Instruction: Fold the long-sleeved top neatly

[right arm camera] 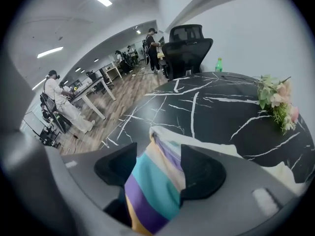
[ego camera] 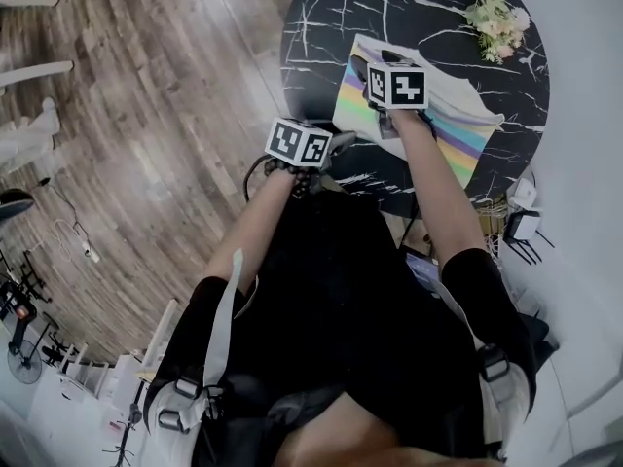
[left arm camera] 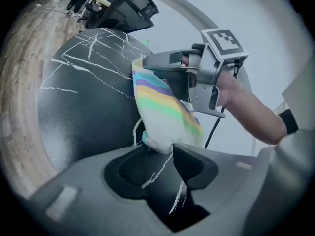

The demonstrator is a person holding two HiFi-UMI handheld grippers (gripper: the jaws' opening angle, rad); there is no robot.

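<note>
Head view, top (ego camera: 459,129) (rainbow-striped) half hidden, right tongs (ego camera: 367,66) over it

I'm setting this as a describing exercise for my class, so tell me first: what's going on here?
A person with a gripper in each hand is folding a rainbow-striped long-sleeved top on a black marble table. The jaws of the left gripper seem to pinch a bunched white edge of it. The jaws of the right gripper stand wide, with striped fabric lying between them. A flower bunch sits near the table's edge.
</note>
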